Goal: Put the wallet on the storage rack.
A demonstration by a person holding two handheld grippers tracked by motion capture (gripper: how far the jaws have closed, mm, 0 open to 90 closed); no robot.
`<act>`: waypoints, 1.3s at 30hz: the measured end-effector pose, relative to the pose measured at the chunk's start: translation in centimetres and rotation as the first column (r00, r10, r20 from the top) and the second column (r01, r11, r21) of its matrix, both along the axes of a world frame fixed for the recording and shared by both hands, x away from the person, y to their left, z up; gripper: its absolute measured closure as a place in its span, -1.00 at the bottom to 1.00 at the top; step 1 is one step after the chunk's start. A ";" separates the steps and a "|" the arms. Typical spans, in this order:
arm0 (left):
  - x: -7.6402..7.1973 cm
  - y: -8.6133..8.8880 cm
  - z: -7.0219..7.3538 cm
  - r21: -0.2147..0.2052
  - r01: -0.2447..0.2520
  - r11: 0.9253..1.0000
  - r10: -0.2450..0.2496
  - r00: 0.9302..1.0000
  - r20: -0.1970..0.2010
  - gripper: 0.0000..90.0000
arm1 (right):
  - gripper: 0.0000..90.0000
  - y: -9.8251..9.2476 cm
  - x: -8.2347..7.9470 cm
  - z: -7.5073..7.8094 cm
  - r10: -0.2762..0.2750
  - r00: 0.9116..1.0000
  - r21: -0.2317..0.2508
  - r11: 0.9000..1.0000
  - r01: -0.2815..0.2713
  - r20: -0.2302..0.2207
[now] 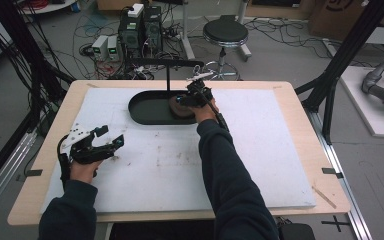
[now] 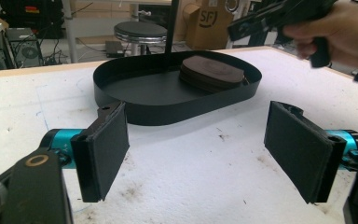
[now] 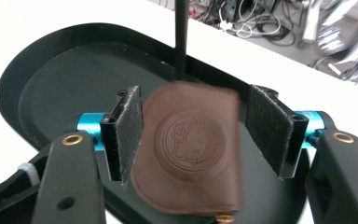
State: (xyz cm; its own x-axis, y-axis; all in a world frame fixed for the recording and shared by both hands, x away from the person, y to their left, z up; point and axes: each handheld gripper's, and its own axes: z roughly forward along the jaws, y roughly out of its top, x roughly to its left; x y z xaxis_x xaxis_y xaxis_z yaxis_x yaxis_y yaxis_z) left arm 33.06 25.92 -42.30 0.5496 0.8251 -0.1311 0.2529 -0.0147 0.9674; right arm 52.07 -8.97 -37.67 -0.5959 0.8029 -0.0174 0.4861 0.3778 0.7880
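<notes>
**A:** Right, I've got the right gripper [image 1: 187,97] out over the far end of the black oval tray [image 1: 145,111], and its jaws stand apart. In the right gripper view the brown leather piece [image 3: 189,149] sits between the two pads [image 3: 129,135], with a clear gap on the right-hand side. On the left it looks very close to the pad, and I can't tell whether it touches there. I'd say the pads are not pressing on it.

**B:** Where does the piece lie, then?

**A:** Inside the tray, near the thin black post [image 3: 182,39] that rises from the tray's floor. It has a round stamped emblem facing up and it's a little blurred in that view. From the left gripper view I see a low stack of dark brown pieces [image 2: 212,73] in the tray's right part, just beside the post, with the right hand [image 2: 340,32] above them.

**B:** And your other side?

**A:** The left gripper [image 1: 111,142] is down at the near left of the white mat [image 1: 260,165], well apart from the tray. Its jaws are spread wide with nothing between them; I see bare, slightly soiled mat between its pads [image 2: 105,151], and the tray straight ahead.

**B:** The table?

**A:** A pale wooden top [image 1: 300,100] under the mat.
</notes>
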 end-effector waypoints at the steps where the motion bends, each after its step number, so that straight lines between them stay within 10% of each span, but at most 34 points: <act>1: 0.0 0.0 0.0 0.000 0.002 1.000 -0.002 1.000 0.000 -0.52 | -0.16 -0.2 -0.1 0.2 0.004 1.000 -0.001 1.000 -0.004 0.005; 11: 0.1 -0.2 0.0 -0.024 0.001 1.000 -0.001 1.000 -0.010 -0.52 | -0.33 -7.0 -4.7 2.6 0.095 0.992 -0.011 0.996 -0.094 0.082; 15: 0.1 -0.3 0.1 -0.044 -0.002 0.999 0.002 1.000 -0.002 -0.53 | -0.53 -10.1 -6.4 2.8 0.068 0.997 0.013 0.998 -0.068 0.041; 28: 0.2 -0.6 0.1 -0.038 0.004 0.999 -0.003 1.000 0.013 -0.63 | -0.54 -16.1 -13.8 0.0 0.083 0.990 0.008 0.996 -0.084 0.112; 39: -0.2 -0.9 0.1 -0.024 0.008 1.000 -0.008 1.000 0.012 -0.63 | -0.54 -19.7 -18.3 -2.5 -0.015 0.985 0.046 0.999 0.007 0.174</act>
